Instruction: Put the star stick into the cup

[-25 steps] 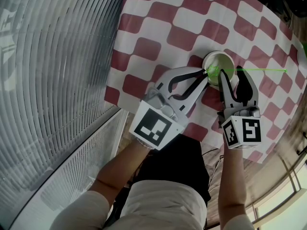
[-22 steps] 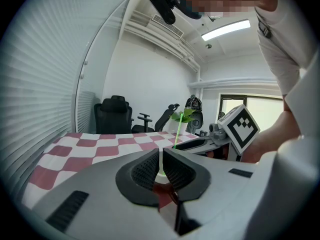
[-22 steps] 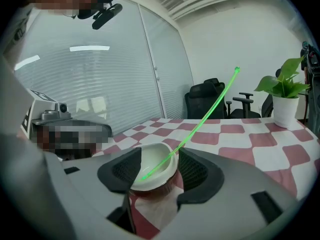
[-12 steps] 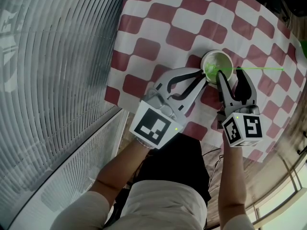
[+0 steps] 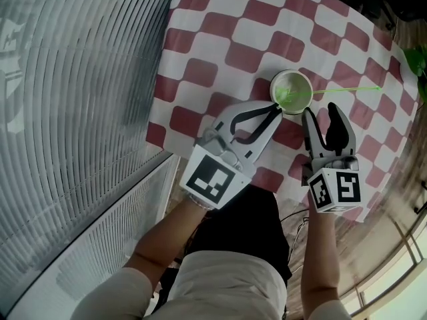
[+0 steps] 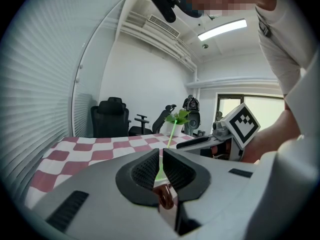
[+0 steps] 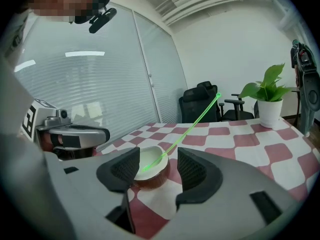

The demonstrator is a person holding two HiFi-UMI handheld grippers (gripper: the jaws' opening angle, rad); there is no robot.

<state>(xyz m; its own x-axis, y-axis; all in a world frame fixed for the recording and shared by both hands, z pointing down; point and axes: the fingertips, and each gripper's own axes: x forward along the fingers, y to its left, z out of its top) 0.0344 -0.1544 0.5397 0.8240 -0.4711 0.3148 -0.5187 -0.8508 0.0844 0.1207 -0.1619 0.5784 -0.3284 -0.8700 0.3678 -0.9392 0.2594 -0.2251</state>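
The thin green star stick (image 5: pixel 347 90) leans in the white-lined brown cup (image 5: pixel 301 84), pointing to the frame's right just above the right gripper (image 5: pixel 322 112), whose empty jaws have just been opening; the left gripper (image 5: pixel 276 107) clamps the cup's rim.

Office or meeting room. Black high-back swivel office chairs (image 6: pixel 109 116) stand at the far side of a table under a red-and-white chequered cloth (image 5: pixel 220 39). White horizontal slatted blinds (image 5: pixel 73 99) cover a curved wall. Overhead are a long fluorescent ceiling strip light (image 6: pixel 221 29) and a slotted ceiling air vent (image 6: pixel 162 26). A green leafy plant in a white pot (image 7: pixel 267 96) sits on the table.
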